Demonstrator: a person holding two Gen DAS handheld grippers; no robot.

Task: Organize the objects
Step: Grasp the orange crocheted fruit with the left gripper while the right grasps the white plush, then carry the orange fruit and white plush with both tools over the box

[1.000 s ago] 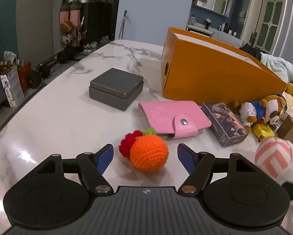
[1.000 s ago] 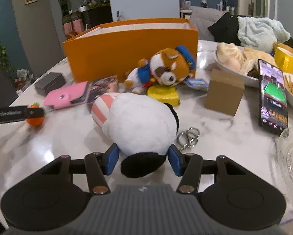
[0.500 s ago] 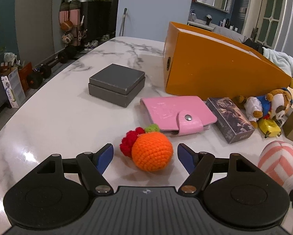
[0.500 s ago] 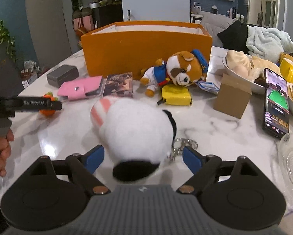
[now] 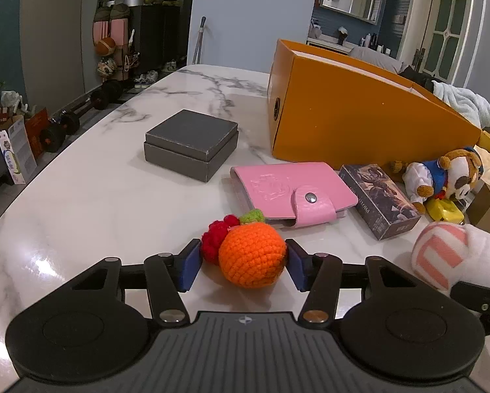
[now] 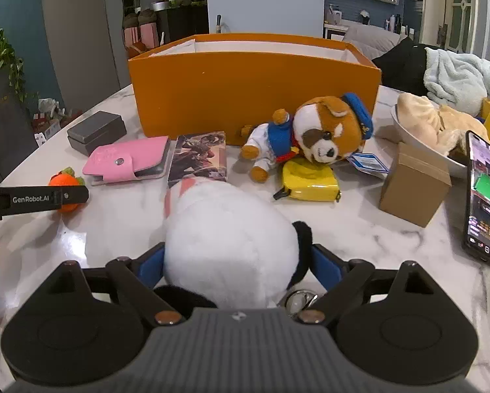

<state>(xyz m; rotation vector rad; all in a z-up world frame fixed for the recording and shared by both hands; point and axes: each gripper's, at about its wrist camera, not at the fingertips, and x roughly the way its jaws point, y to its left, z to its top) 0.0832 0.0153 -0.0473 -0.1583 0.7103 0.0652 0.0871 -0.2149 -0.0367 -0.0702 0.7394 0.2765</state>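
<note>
My left gripper (image 5: 243,267) has just been closing its jaws onto the crocheted orange (image 5: 252,254) on the tabletop (image 5: 91,203); my right gripper (image 6: 238,267) has just been opening around the white plush (image 6: 228,242). Next: lift the orange into the orange box (image 5: 359,121).

Wallet (image 5: 294,190) before box (image 5: 359,121)

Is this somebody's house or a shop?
Most likely a home, in a dining or living area. A marble table is strewn with toys like a plush dog, shoes and dumbbells sit on the floor, and a blanket is draped behind.
</note>
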